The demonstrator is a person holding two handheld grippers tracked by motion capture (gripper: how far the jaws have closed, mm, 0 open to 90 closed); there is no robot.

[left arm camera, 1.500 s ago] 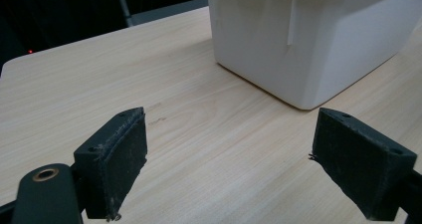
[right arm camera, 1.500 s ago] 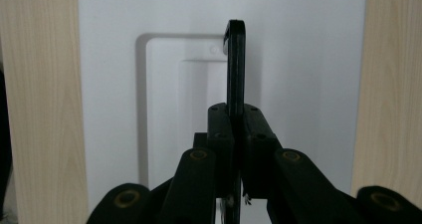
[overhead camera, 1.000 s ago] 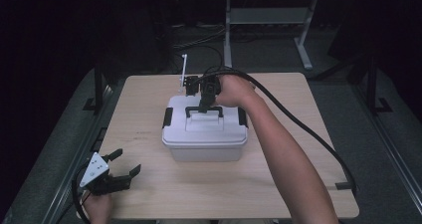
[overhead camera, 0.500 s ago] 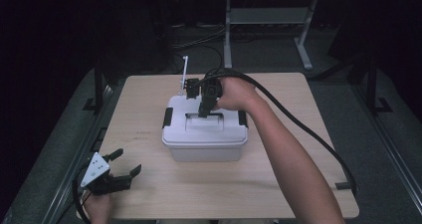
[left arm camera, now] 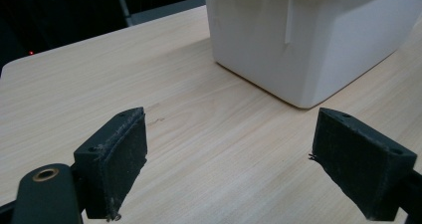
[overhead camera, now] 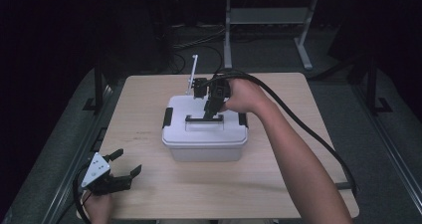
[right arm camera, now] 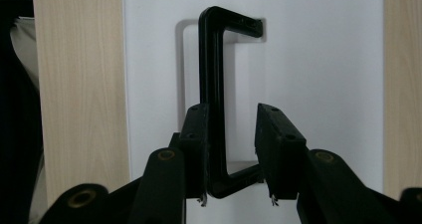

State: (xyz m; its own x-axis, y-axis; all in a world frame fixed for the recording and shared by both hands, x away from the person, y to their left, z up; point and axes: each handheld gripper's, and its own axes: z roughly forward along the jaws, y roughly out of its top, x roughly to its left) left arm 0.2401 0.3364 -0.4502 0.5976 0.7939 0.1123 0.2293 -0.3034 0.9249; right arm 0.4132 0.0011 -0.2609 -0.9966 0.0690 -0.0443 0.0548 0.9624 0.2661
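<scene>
White lidded storage box [overhead camera: 205,134] sits mid-table on the pale wooden table [overhead camera: 278,179]. The right gripper [overhead camera: 213,110] is down on the lid, its jaws straddling the black carry handle [right arm camera: 213,109] with one pad touching and the other a gap away, not clamped. At seven o'clock from the box, the left gripper [overhead camera: 124,170] rests near the table edge, jaws spread wide.

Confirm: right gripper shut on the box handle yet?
Not yet. The right gripper straddles the black handle of the white box: one jaw touches the bar, the other stands off with a gap.
</scene>
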